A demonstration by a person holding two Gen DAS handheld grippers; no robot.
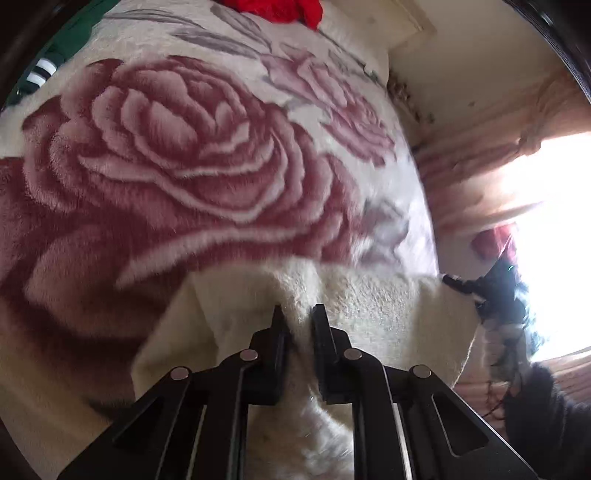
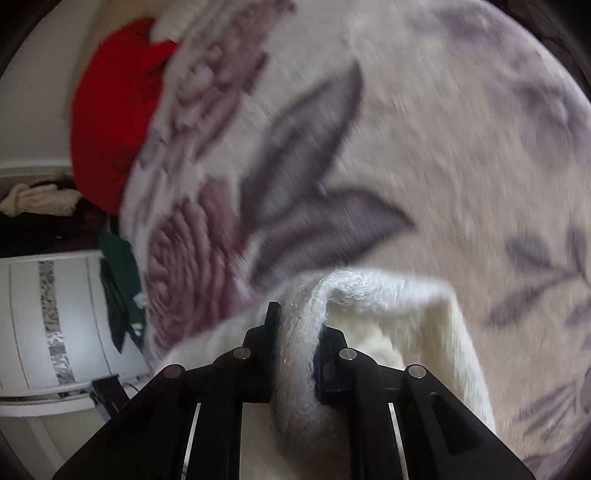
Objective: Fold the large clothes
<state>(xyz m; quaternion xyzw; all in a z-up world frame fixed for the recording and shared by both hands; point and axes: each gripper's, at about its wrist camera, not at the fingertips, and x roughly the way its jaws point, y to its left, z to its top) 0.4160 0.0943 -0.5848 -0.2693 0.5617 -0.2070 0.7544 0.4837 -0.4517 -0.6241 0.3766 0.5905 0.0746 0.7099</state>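
Rose blanket (image 1: 177,155) beneath pinched cream garment (image 1: 388,306)

**Left gripper pinches the cream garment over the rose blanket**

Your left gripper (image 1: 298,314) has its two black fingers (image 1: 275,332) closed on a fold of the fluffy cream garment (image 1: 388,314), which drapes to both sides of them. Under it lies the plush blanket (image 1: 184,166) with large pink roses. A red cloth (image 1: 280,9) sits at the blanket's far edge, a green garment (image 1: 74,33) at far left. At right, a bright window (image 1: 561,221) glares beside pink curtains (image 1: 491,147).
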